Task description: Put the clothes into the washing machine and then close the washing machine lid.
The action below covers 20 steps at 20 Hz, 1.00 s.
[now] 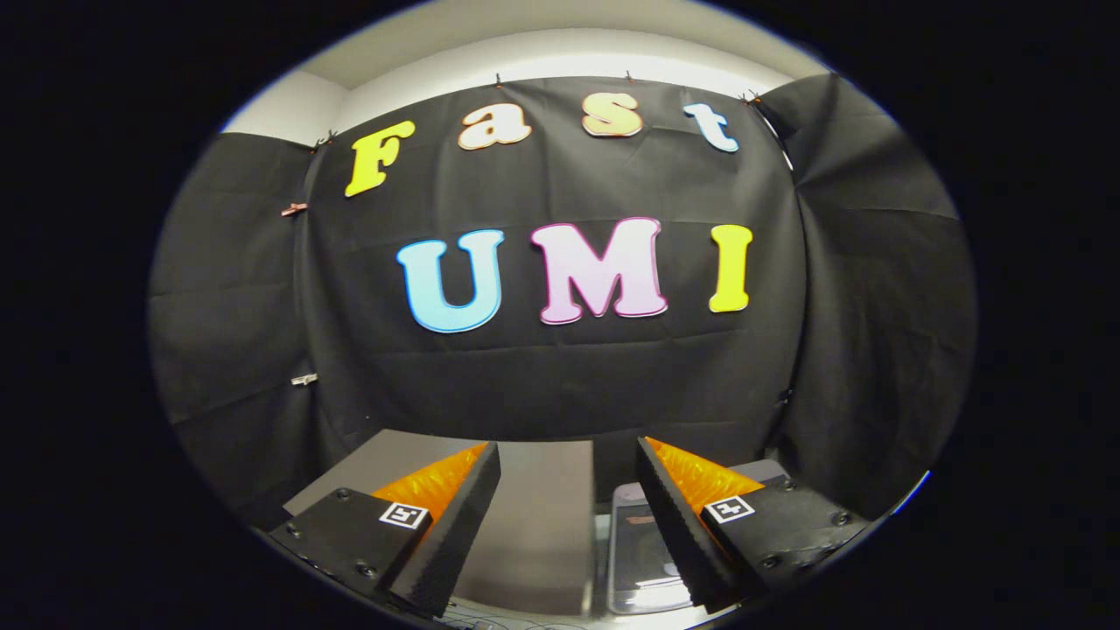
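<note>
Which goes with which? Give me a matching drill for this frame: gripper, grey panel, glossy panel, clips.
Things:
1. gripper
2. grey panel
3. glossy panel
4. clips

Place or state:
A. pinned on a seam of the black cloth
B. partly hidden behind the right finger
C. open, nothing between the fingers
D. just ahead, seen through the gap between the fingers

Pairs: 1-C, 2-D, 3-B, 4-A

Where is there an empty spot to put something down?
The flat grey top between the open claw's fingers looks bare, back to the black cloth wall. Beside the far finger it is tighter: a glossy see-through lid lies there.
</note>
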Each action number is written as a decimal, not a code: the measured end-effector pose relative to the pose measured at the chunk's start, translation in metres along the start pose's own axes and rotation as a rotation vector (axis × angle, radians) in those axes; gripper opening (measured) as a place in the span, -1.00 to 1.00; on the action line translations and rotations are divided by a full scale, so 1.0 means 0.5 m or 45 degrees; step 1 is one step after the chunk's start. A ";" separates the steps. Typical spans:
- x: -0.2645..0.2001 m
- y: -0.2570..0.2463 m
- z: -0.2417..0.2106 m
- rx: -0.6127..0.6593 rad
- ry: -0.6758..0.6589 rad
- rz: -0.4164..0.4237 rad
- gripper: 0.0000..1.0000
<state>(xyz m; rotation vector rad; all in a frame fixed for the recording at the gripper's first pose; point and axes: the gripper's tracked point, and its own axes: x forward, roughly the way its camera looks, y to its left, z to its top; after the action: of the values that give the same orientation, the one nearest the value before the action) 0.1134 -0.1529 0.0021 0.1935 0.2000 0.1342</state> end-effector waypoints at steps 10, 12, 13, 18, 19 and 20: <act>-0.070 0.278 -0.049 0.010 -0.005 0.110 0.97; -0.084 0.303 -0.051 0.021 -0.008 0.118 0.97; -0.090 0.314 -0.052 0.022 -0.005 0.128 0.97; -0.112 0.338 -0.034 0.002 -0.048 0.139 0.97; -0.114 0.336 -0.026 -0.001 -0.064 0.131 0.97; -0.117 0.338 -0.013 -0.005 -0.087 0.126 0.97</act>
<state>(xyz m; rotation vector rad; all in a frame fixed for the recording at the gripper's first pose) 0.0364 0.0036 0.0411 0.2042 0.1224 0.2256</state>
